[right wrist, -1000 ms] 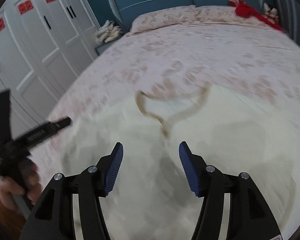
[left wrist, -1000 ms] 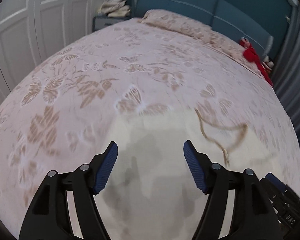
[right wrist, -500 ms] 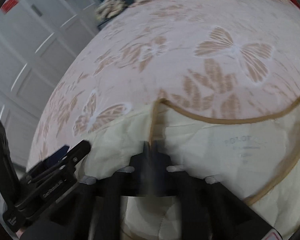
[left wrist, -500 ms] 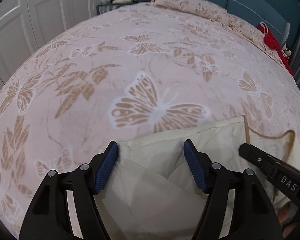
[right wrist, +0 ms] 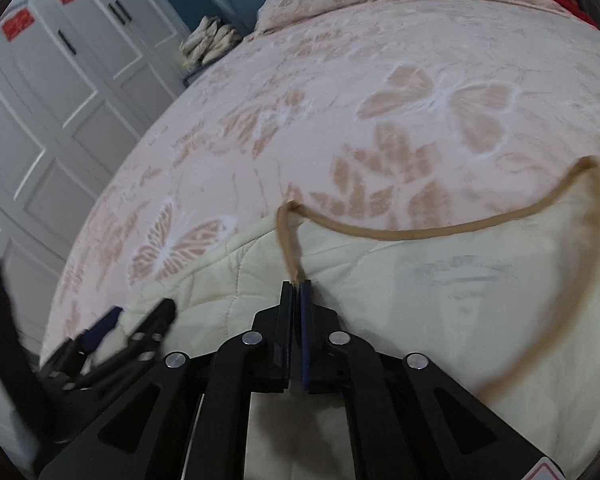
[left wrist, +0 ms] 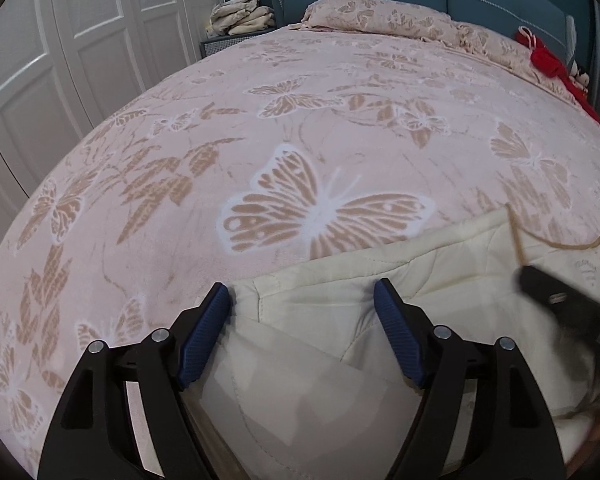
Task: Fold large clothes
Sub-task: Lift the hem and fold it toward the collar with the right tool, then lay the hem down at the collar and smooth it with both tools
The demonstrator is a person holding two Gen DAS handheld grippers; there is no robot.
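We see the cream quilted garment (left wrist: 340, 312) lying on the near part of the bed (left wrist: 260, 120), on its butterfly bedspread. Left gripper (left wrist: 302, 300): jaws wide, straddling the garment's corner without touching it. Right gripper (right wrist: 296, 286): jaws pinched together on the tan trim (right wrist: 290, 240) at the neckline.

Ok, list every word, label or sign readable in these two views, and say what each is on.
Nothing reads cleanly.
Grey print inside the cream garment, below its tan-trimmed neckline: too blurred to read.
Red stickers on the white wardrobe doors: too small to read.
Mark on the right gripper body: blurred.
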